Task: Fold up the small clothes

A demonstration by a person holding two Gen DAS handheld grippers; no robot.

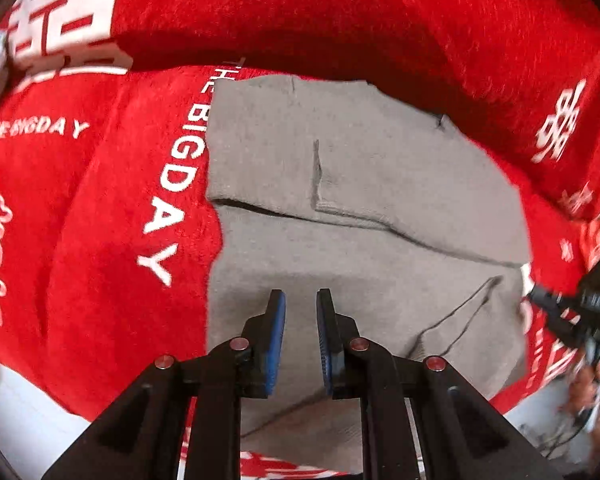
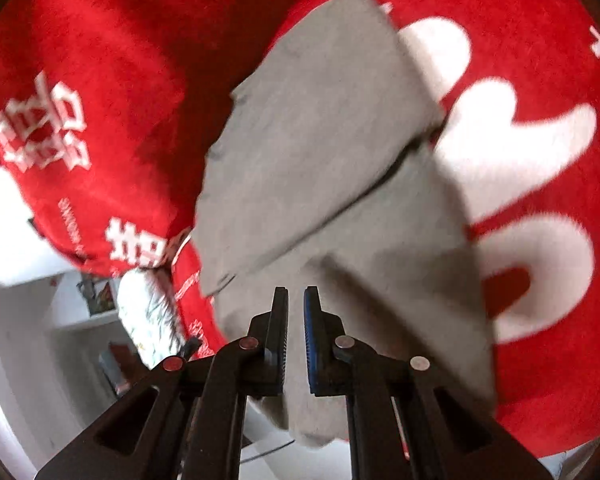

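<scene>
A grey garment (image 1: pixel 340 160) lies folded in layers on a red blanket (image 1: pixel 80 240) with white lettering. My left gripper (image 1: pixel 301 300) points steeply down over its near part, blue pads a narrow gap apart, with grey cloth rising up between them. In the right wrist view the same grey garment (image 2: pixel 320 120) is blurred, its near end pulled up off the blanket to my right gripper (image 2: pixel 296 296), whose jaws are nearly together on the cloth. The grip points themselves are hidden behind the fingers. The right gripper's black body (image 1: pixel 584 308) shows at the edge of the left wrist view.
The red blanket (image 2: pixel 100 60) covers the whole surface, with a raised fold behind the garment. Its edge drops to a white floor (image 2: pixel 28 360) at the lower left of the right wrist view, beside a crumpled silvery bundle (image 2: pixel 148 312). A hand (image 1: pixel 596 392) and cables show at lower right.
</scene>
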